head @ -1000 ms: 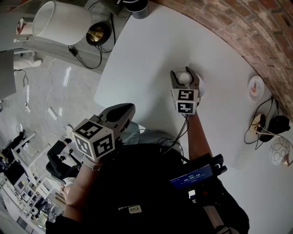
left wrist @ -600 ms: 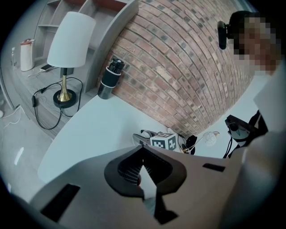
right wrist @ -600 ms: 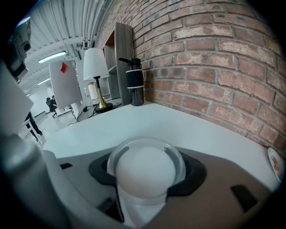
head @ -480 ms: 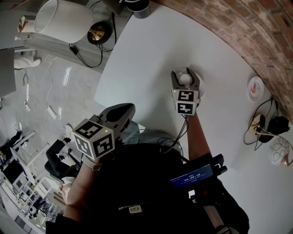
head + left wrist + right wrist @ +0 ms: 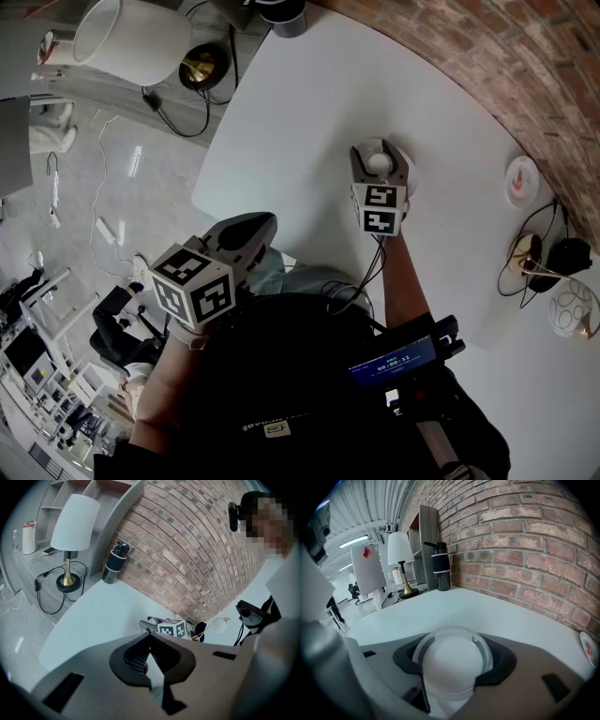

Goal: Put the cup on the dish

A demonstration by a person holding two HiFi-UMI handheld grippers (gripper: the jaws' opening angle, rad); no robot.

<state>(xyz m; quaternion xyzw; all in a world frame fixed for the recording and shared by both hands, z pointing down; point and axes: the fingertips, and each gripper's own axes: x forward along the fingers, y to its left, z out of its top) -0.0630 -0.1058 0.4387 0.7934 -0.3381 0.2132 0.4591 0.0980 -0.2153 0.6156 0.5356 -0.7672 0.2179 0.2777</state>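
Note:
My right gripper (image 5: 379, 155) is shut on a round white cup (image 5: 379, 162) just over the white table (image 5: 309, 103). In the right gripper view the cup (image 5: 452, 660) fills the space between the jaws, showing a white dome with a clear rim. The small white dish (image 5: 523, 180) with a red mark lies on the table to the right of the cup, near the brick wall; it shows at the edge of the right gripper view as dish (image 5: 587, 649). My left gripper (image 5: 251, 230) is shut and holds nothing, off the table's near edge.
A white-shaded lamp (image 5: 127, 42) stands on the floor beyond the table's left edge. A black flask (image 5: 279, 14) sits at the far table edge. Cables and a small gold lamp (image 5: 534, 258) lie near the wall on the right. The brick wall (image 5: 525, 66) bounds the table.

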